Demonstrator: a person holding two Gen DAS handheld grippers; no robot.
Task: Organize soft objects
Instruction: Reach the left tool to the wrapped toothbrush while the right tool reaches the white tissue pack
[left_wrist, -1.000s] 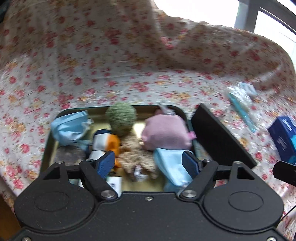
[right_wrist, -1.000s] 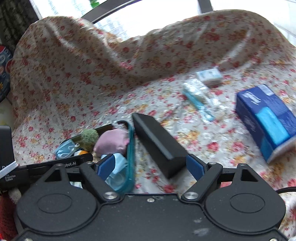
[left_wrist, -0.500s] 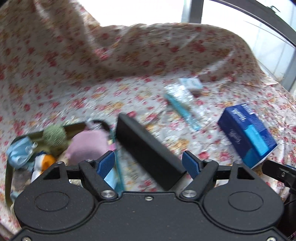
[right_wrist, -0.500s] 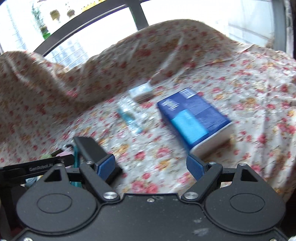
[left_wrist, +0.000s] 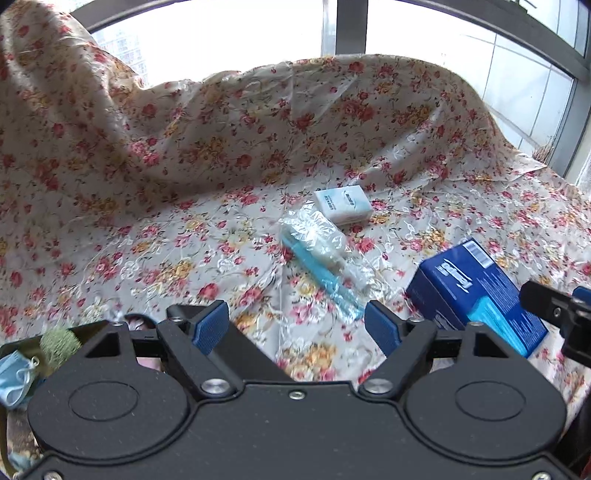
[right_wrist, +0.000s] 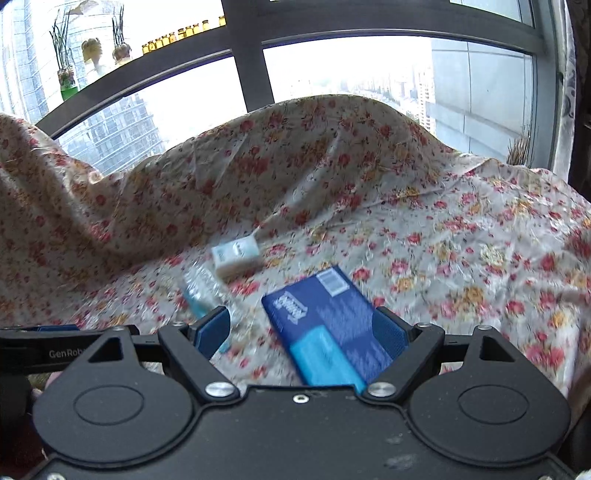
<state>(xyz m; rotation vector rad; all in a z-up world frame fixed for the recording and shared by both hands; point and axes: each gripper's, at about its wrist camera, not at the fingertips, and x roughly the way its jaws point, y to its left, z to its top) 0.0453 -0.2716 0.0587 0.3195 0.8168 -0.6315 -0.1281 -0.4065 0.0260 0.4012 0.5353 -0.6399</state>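
Still loose on the floral cloth (left_wrist: 184, 236): blue tissue pack (left_wrist: 476, 291), biggest. Left of it, clear plastic packet (left_wrist: 321, 254); beyond that, small white pack (left_wrist: 343, 205). Far left, partly filled tray (left_wrist: 22, 341). Right hand-held gripper (right_wrist: 301, 328) spread around the tissue pack; left hand-held gripper (left_wrist: 295, 325) spread, holding nothing.

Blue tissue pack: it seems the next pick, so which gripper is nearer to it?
Right. The right gripper is open with the blue tissue pack between its fingers; the left gripper sits off to the pack's left, aimed at the plastic-wrapped item.
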